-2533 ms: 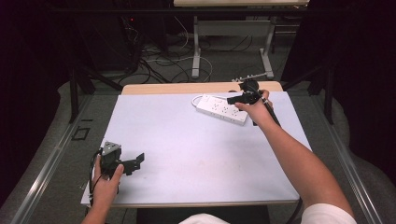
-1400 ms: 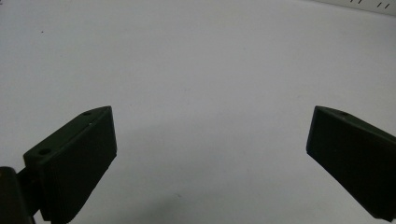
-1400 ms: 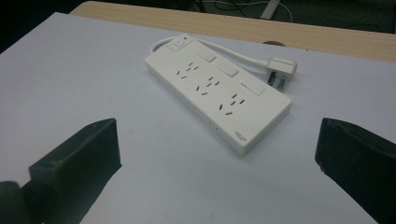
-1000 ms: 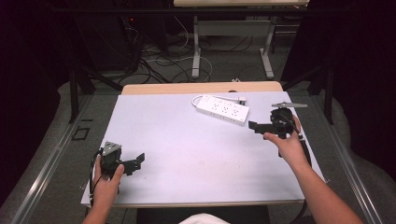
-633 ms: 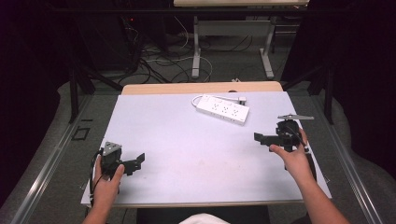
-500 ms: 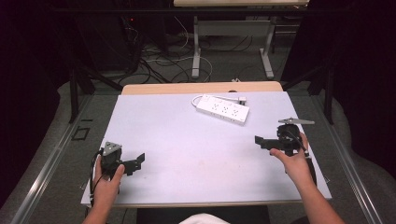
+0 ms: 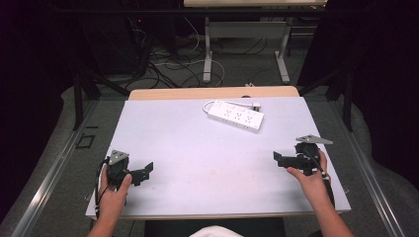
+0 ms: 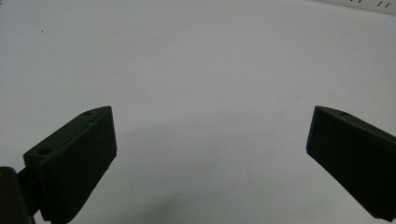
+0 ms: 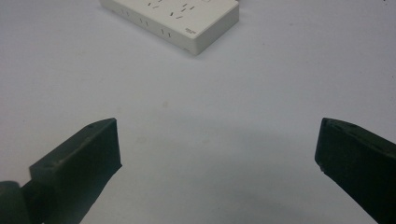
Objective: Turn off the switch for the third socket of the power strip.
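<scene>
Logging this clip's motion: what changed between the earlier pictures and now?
The right hand-held gripper left the white power strip at the table's far side and drew back toward the person, to the near right of the table, jaws open and empty. The power strip lies slightly shifted from where it first lay. The left hand-held gripper stayed at the near left, open.

Nothing can be read. The white power strip (image 9: pixel 173 21) bears a small dark printed mark near its corner in the right gripper view, too small and blurred to make out. In the high view the power strip (image 7: pixel 235 116) shows only its socket slots.
</scene>
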The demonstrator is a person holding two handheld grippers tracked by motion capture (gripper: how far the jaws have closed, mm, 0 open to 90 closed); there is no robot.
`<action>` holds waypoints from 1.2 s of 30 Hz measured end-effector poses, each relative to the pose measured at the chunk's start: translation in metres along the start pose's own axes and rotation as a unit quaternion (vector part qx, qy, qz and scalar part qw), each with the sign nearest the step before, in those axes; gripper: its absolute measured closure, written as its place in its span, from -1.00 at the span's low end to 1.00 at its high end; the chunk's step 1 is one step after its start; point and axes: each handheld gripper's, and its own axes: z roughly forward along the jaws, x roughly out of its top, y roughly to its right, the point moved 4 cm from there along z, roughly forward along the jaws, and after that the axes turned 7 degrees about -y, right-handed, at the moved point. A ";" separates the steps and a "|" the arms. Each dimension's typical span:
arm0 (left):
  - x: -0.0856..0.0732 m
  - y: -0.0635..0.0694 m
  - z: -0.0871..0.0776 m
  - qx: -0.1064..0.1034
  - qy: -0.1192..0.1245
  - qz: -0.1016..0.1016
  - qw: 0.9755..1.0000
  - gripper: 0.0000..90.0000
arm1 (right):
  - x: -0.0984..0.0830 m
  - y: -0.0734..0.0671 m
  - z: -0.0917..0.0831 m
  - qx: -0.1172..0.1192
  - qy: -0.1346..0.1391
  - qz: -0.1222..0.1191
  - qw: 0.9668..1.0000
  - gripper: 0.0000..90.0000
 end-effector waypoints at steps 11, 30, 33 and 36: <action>0.000 -0.001 0.000 0.000 -0.001 0.001 1.000 -0.96 | -0.015 0.016 0.011 -0.028 0.002 0.010 1.000 -1.00; 0.001 -0.001 0.002 -0.002 0.003 0.003 1.000 -0.96 | -0.026 0.045 0.023 -0.058 -0.009 0.053 0.997 -1.00; 0.001 -0.001 0.002 -0.003 0.003 0.003 1.000 -0.96 | -0.027 0.044 0.025 -0.056 -0.013 0.059 0.997 -1.00; 0.001 -0.001 0.002 -0.002 0.003 0.003 1.000 -0.96 | -0.027 0.044 0.025 -0.055 -0.014 0.057 0.997 -1.00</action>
